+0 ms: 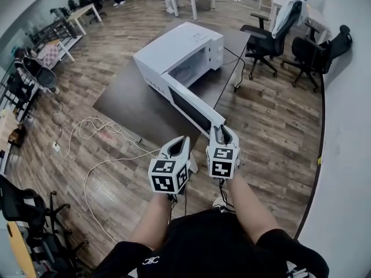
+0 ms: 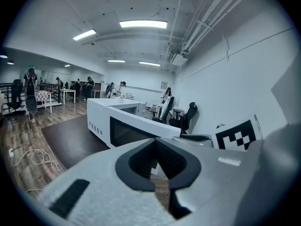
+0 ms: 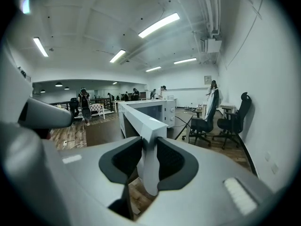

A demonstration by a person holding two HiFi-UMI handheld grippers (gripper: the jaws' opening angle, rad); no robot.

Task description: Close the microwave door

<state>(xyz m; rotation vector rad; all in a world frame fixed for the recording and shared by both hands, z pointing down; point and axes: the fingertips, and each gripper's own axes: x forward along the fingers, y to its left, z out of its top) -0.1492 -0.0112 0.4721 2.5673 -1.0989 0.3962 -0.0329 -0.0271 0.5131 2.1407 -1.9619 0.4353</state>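
White microwave (image 1: 181,50) sits on a dark table (image 1: 124,100) in the middle of the room. Its door (image 1: 191,106) is swung wide open, with the free edge pointing toward the person at the near side. Right gripper (image 1: 223,134) is clamped on that near door edge, one pad on each face. Left gripper (image 1: 179,146) is just left of it and apart from the door, with its jaws together and nothing between them. Office chairs (image 1: 290,45) stand far right.

Open microwave door (image 1: 194,106) in right tongs (image 1: 223,134)
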